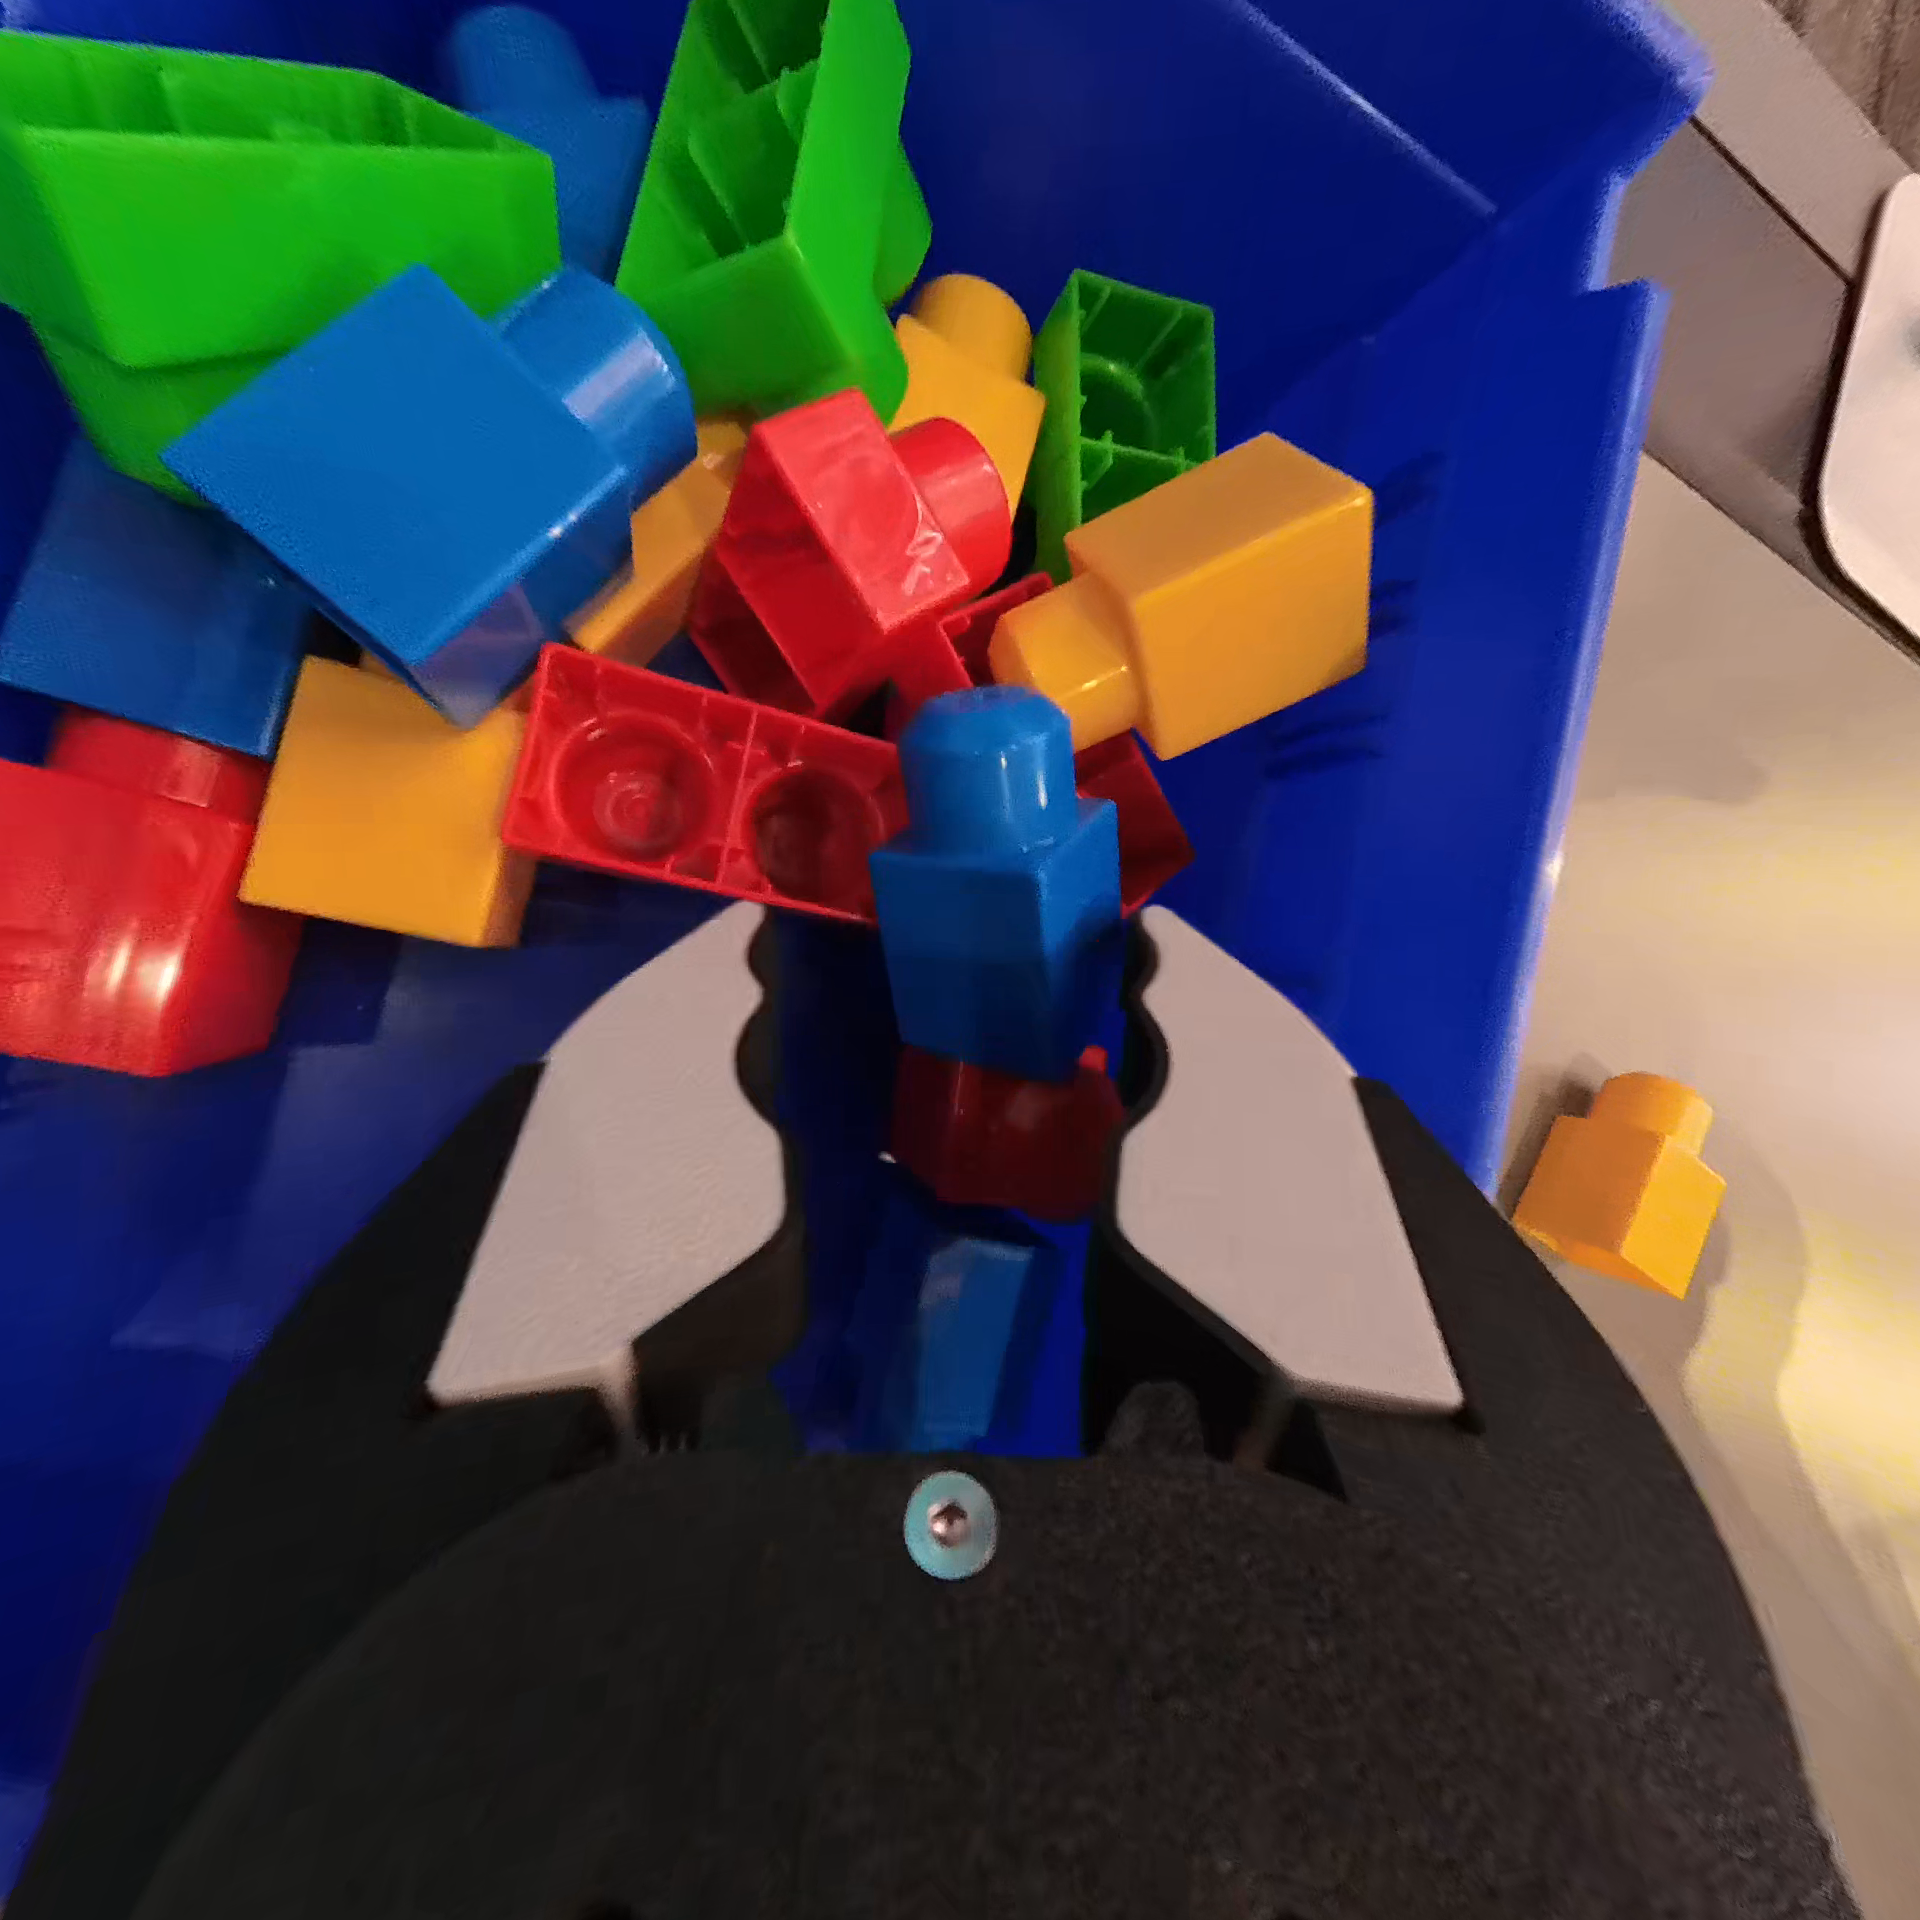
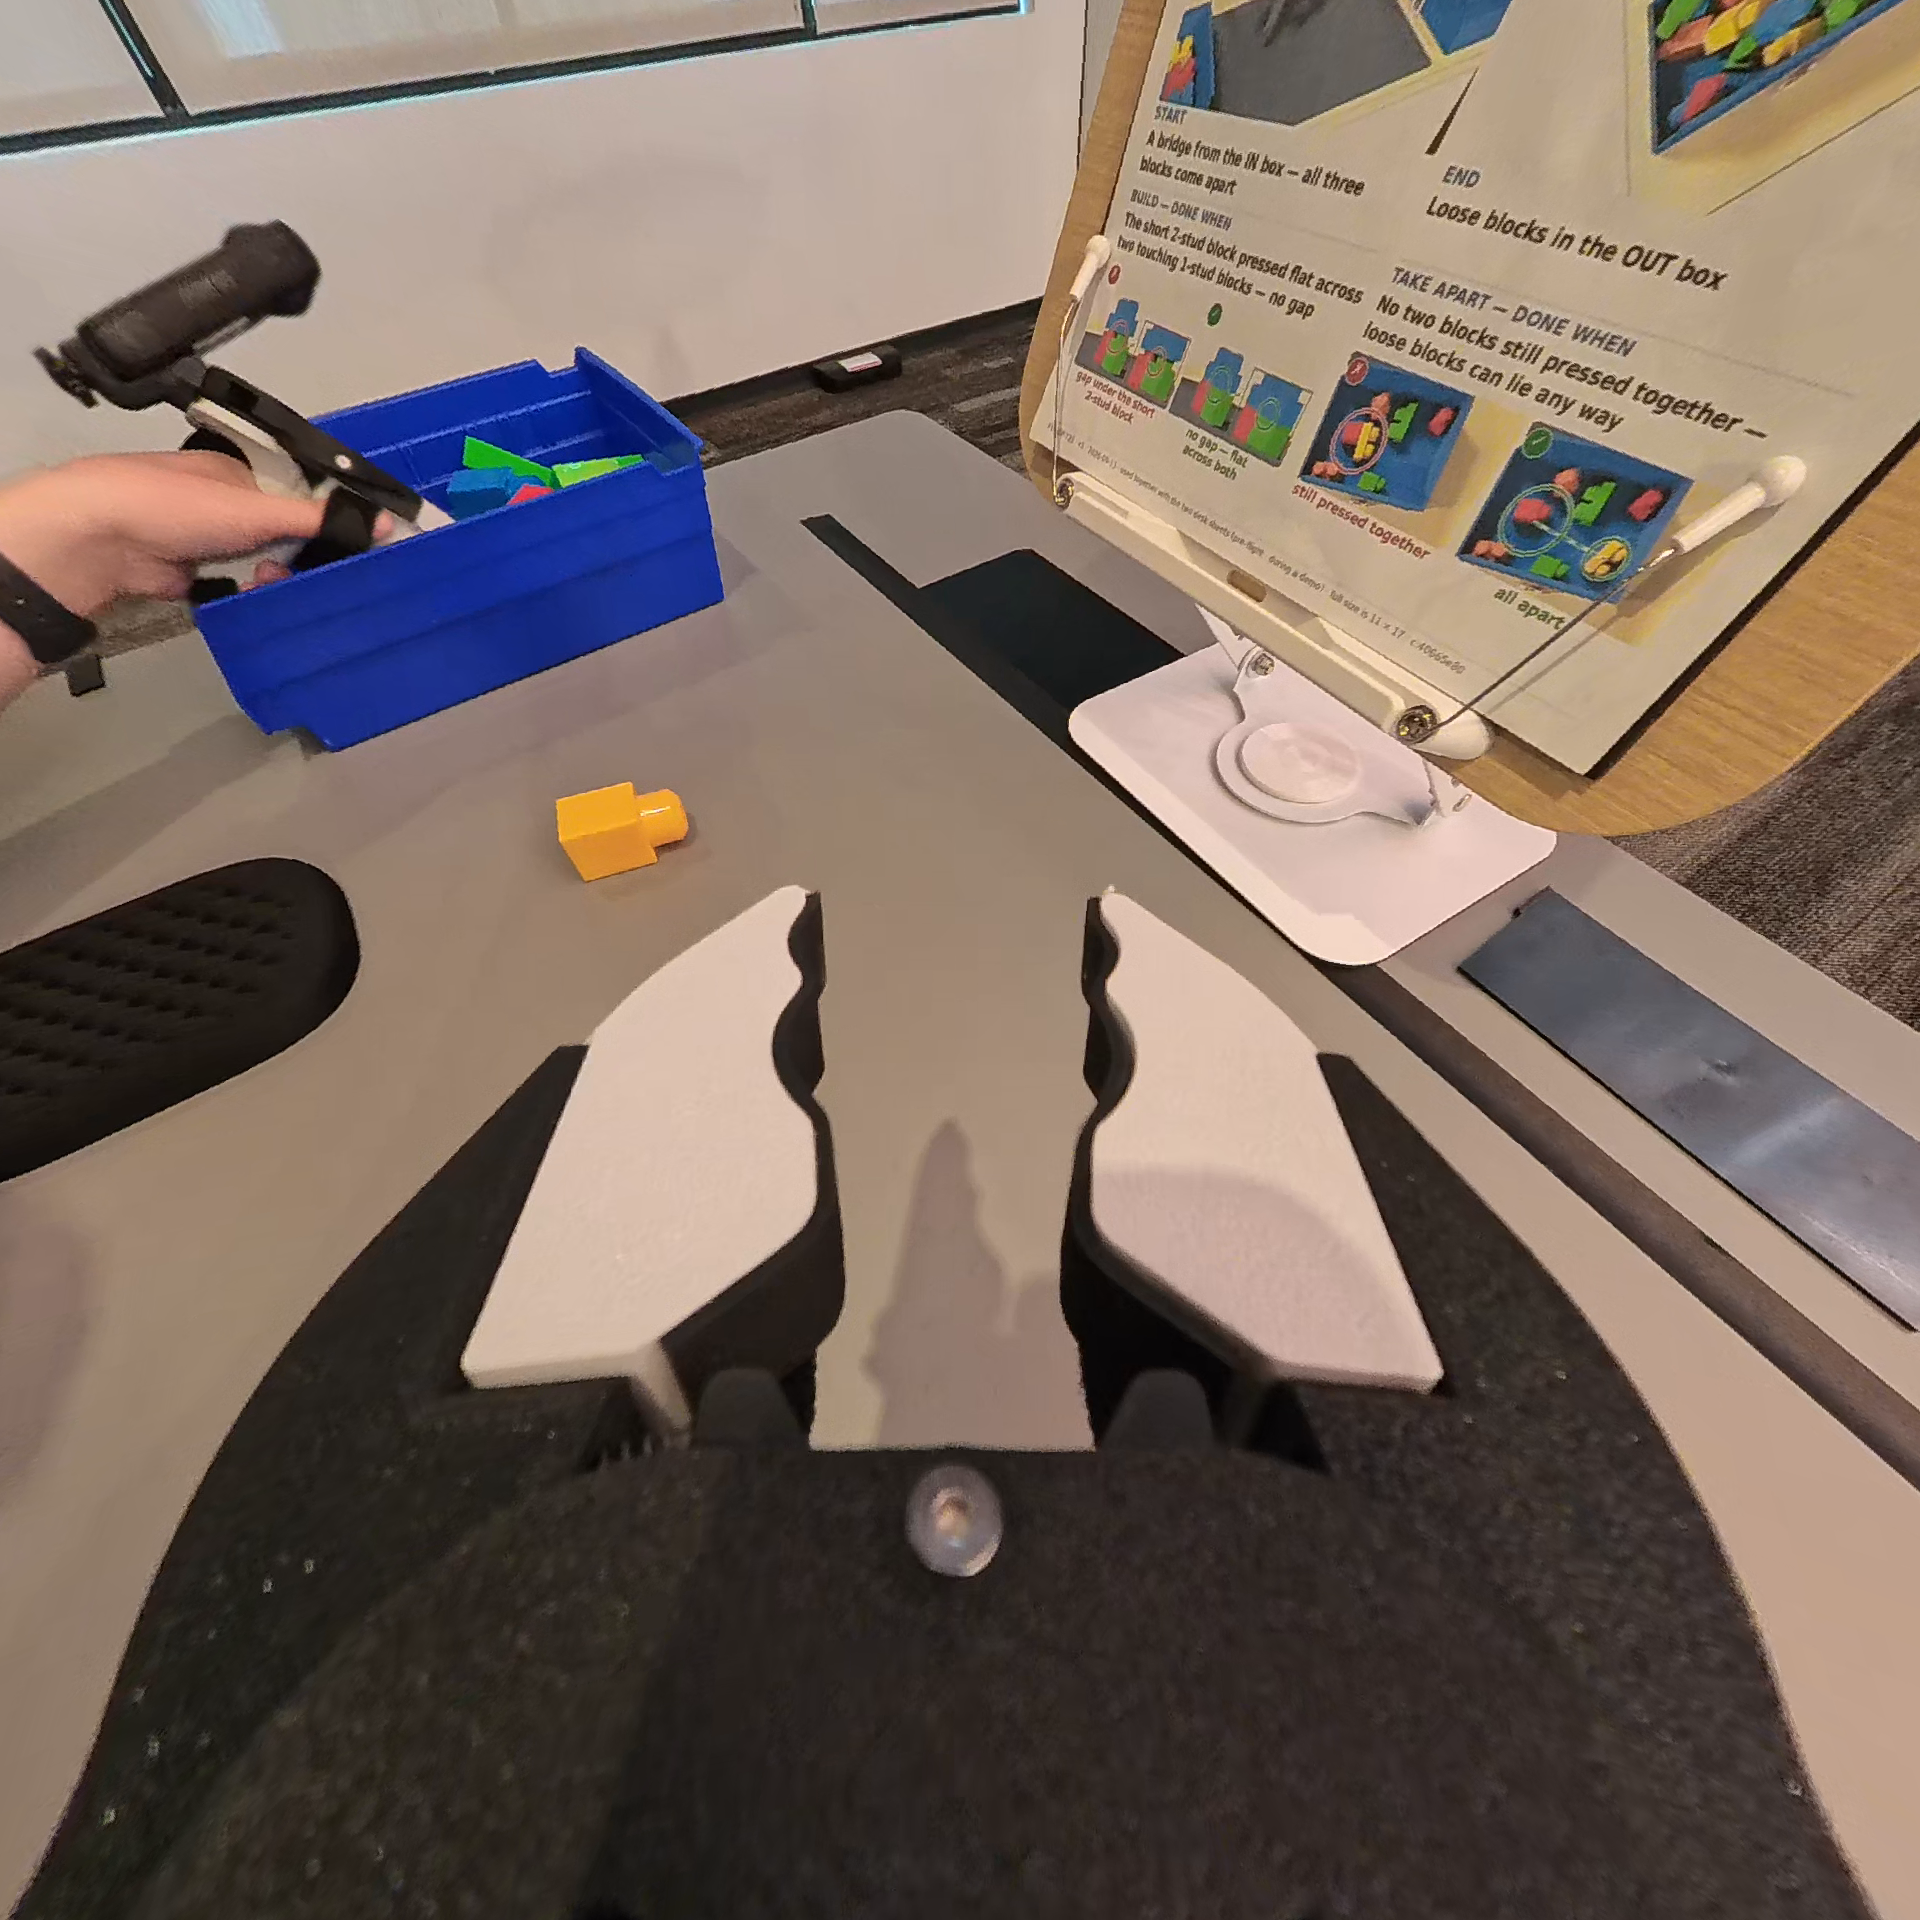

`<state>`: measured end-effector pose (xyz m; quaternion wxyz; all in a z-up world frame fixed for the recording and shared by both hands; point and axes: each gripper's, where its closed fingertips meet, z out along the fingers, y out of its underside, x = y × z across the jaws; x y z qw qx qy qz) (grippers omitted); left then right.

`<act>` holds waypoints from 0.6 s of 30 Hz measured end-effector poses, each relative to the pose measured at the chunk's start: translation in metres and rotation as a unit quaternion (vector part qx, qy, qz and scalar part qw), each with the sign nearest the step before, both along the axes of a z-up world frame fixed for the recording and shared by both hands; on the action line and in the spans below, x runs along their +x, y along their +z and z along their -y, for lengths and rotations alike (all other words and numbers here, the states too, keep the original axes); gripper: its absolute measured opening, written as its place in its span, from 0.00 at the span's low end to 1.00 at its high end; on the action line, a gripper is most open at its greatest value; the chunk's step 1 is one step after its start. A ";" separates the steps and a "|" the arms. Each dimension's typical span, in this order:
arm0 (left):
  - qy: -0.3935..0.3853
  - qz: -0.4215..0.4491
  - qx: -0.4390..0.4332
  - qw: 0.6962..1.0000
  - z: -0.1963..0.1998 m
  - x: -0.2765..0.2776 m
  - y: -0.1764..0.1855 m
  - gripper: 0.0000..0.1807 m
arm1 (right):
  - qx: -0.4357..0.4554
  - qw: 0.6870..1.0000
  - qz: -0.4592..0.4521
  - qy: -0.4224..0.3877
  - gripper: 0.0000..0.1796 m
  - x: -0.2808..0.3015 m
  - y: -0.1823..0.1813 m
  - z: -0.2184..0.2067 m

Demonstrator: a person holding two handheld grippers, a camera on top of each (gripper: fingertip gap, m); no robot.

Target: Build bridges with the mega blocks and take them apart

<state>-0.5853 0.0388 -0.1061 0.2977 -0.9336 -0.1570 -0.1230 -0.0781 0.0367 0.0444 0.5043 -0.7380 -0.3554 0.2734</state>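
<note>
blue bin at table's far-left corner, blocks inside | left gripper in bin, fingers parted, blue block between, grip unclear | yellow block just beside bin | right gripper open, empty, mid-table

Soft, even indoor light, bright enough all round. Glare streaks the red block and a yellow sheen lies on the table. The left view smears with motion blur at its edges. The right view is sharper, with a shadow between the fingers and fisheye bending at the borders.
</note>
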 end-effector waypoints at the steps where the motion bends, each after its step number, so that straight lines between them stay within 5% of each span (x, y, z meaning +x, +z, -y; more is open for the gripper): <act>1: 0.001 0.001 0.001 1.000 -0.002 0.000 -0.002 0.30 | 0.000 1.000 0.000 0.000 0.26 0.000 0.000 0.000; 3: -0.001 0.021 0.017 1.000 -0.008 0.005 -0.001 0.21 | 0.000 1.000 0.000 -0.001 0.26 0.002 0.000 0.000; 8: 0.006 0.027 0.067 0.997 -0.010 -0.003 0.020 0.20 | -0.005 1.000 -0.007 -0.005 0.26 0.005 -0.001 -0.002; 13: 0.011 0.035 0.146 0.989 0.001 -0.017 0.078 0.20 | -0.011 1.000 -0.010 -0.005 0.26 0.005 -0.004 -0.005; 18: -0.116 0.020 0.201 0.972 0.023 0.058 0.132 0.20 | -0.014 1.000 -0.004 -0.003 0.26 0.003 -0.006 -0.005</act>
